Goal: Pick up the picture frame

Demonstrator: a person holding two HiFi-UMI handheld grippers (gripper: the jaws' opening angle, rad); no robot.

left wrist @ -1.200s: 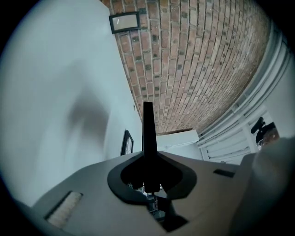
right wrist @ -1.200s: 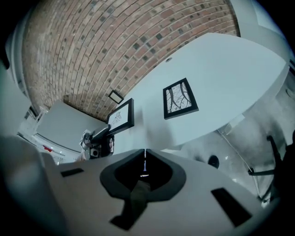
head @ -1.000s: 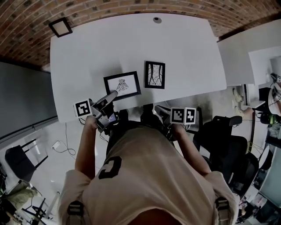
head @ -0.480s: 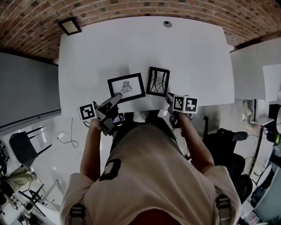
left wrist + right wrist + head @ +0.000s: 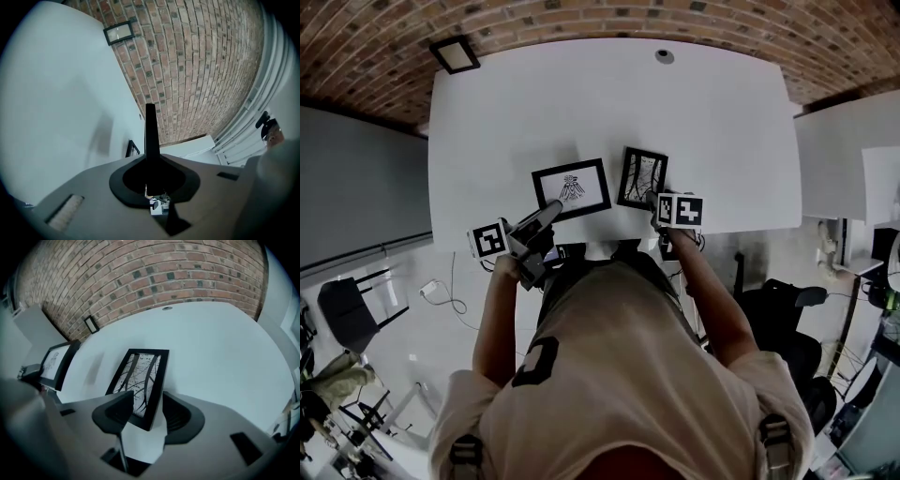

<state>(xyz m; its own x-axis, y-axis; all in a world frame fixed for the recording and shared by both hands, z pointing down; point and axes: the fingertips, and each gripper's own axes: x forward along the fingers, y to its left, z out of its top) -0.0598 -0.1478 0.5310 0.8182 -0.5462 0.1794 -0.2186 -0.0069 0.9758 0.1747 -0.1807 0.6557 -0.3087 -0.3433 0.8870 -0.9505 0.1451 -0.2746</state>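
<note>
Two black frames flat on the white desk [image 5: 581, 94], both close to its near edge: a landscape frame [image 5: 572, 187] on the left, the portrait picture frame [image 5: 642, 178] just to its right, apart from it. Right claw [image 5: 654, 199] angled steeply down over the portrait one's near right corner, clearly the nearer of the two. Jaws just been opening, now apart and straddling that corner (no pad pressing on the rim, judging by the right gripper view). Long axis of the picture frame [image 5: 140, 380] running near to far, away from the right claw [image 5: 146, 411], so probably a matter of sinking a little and closing across the corner. Left claw [image 5: 548, 208] off the near edge by the landscape frame, roughly level, jaws together on nothing. Nothing between claw and target. Only close neighbour the landscape frame on the left. Small round fitting [image 5: 664, 56] well apart at the far edge.
</note>
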